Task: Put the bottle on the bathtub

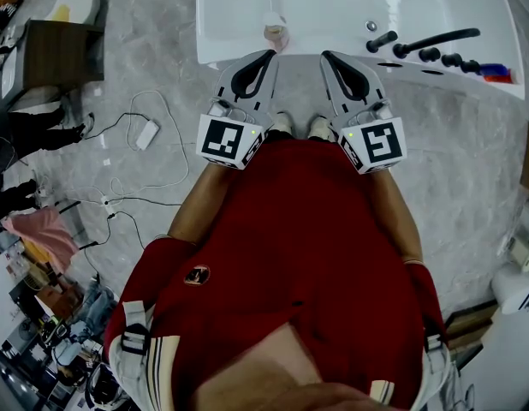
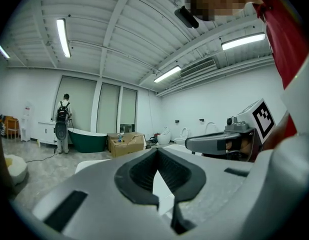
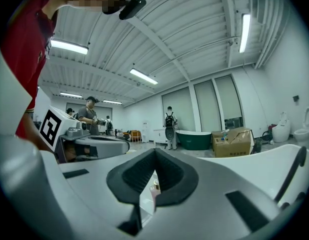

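A small pinkish bottle point(image 1: 276, 34) with a white cap stands upright on the near rim of the white bathtub point(image 1: 234, 45). My left gripper point(image 1: 266, 56) is shut and empty, its tip just short of the bottle and apart from it. Beside it my right gripper point(image 1: 327, 56) is also shut and holds nothing. In the right gripper view point(image 3: 155, 151) a slice of the bottle point(image 3: 154, 190) shows through the slit between the pads. The left gripper view point(image 2: 156, 151) shows only white tub surface point(image 2: 89, 164) past its closed tips.
A black faucet with knobs point(image 1: 427, 45) sits on the tub's rim at the right, next to a blue and red item point(image 1: 496, 73). Cables and a white adapter point(image 1: 147, 134) lie on the marble floor at left, near a dark cabinet point(image 1: 63, 54). People stand farther off.
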`<state>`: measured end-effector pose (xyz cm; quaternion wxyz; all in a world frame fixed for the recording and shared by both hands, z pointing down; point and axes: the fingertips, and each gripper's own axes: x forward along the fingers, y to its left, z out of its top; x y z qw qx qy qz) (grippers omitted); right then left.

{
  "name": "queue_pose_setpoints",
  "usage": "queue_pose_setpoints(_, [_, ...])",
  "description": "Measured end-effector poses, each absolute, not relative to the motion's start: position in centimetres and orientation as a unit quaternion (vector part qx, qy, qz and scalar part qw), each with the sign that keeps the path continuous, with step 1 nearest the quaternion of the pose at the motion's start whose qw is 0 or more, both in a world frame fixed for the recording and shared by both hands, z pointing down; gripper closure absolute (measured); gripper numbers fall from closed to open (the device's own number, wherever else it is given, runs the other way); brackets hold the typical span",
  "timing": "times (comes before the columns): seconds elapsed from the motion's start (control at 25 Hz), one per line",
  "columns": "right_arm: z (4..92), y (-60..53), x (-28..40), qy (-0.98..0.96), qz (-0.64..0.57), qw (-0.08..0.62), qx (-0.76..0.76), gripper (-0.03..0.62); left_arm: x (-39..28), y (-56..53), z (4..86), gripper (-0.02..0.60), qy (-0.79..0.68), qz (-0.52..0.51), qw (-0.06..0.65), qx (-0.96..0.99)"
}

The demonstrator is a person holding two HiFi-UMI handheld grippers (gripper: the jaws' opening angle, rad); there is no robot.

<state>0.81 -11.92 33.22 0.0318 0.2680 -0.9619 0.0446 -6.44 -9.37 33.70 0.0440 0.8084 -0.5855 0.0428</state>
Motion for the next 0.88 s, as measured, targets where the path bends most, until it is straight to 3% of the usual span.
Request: queue_pose_setpoints(0.88, [34.1,-11.2,0.9,-0.958,0.052,0.041,0.28,0.595,-7.8,-8.9,34.6,0.575,-0.591,0.039,0.057,0.804])
